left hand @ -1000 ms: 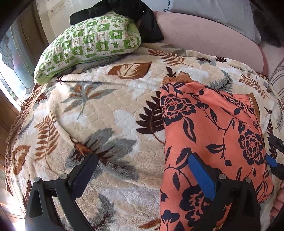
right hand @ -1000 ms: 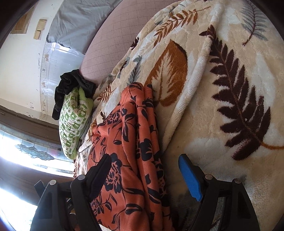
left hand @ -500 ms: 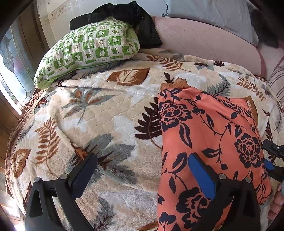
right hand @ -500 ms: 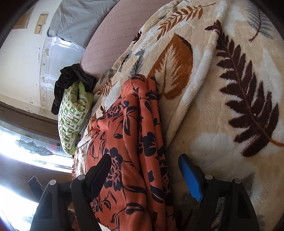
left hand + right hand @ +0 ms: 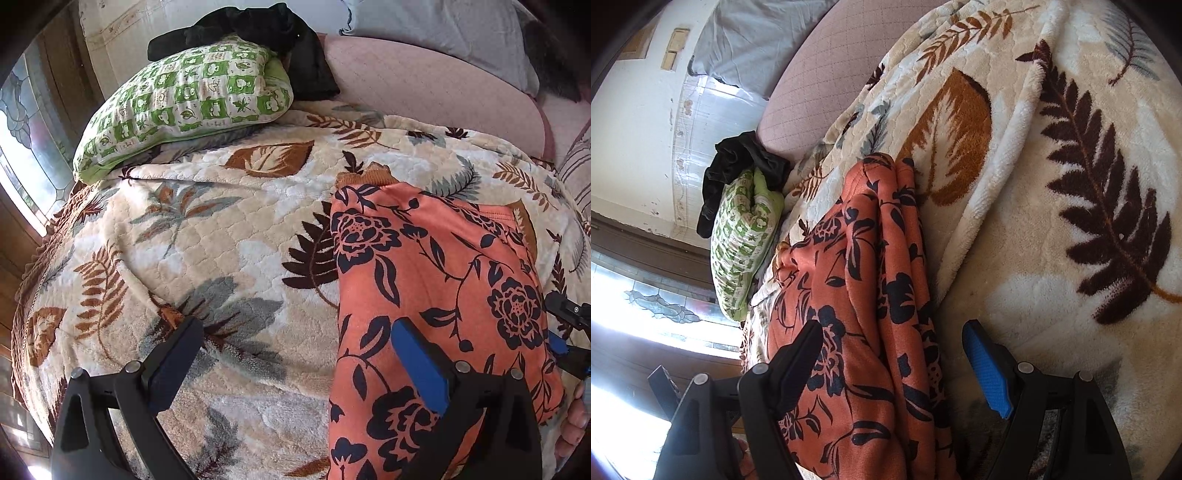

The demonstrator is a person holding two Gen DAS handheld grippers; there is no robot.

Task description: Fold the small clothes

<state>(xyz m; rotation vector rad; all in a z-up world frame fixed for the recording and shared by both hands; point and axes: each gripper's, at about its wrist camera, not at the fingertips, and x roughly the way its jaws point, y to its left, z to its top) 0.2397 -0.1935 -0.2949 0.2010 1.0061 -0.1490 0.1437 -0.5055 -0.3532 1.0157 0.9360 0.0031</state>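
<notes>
An orange garment with a dark floral print (image 5: 436,280) lies folded lengthwise on the leaf-patterned blanket (image 5: 207,243). It also shows in the right wrist view (image 5: 864,280), with stacked folded edges along its right side. My left gripper (image 5: 295,354) is open and empty, straddling the garment's left edge just above the cloth. My right gripper (image 5: 894,354) is open and empty, straddling the garment's right folded edge. The right gripper's tip shows at the far right of the left wrist view (image 5: 569,317).
A green-and-white checked pillow (image 5: 184,107) lies at the back left with a black garment (image 5: 273,33) on it. A pink cushion (image 5: 424,85) and a grey pillow (image 5: 436,22) lie behind. A window (image 5: 18,147) is at the left.
Both grippers have drawn back slightly toward the near edge of the bed, staying open. The garment has not moved.
</notes>
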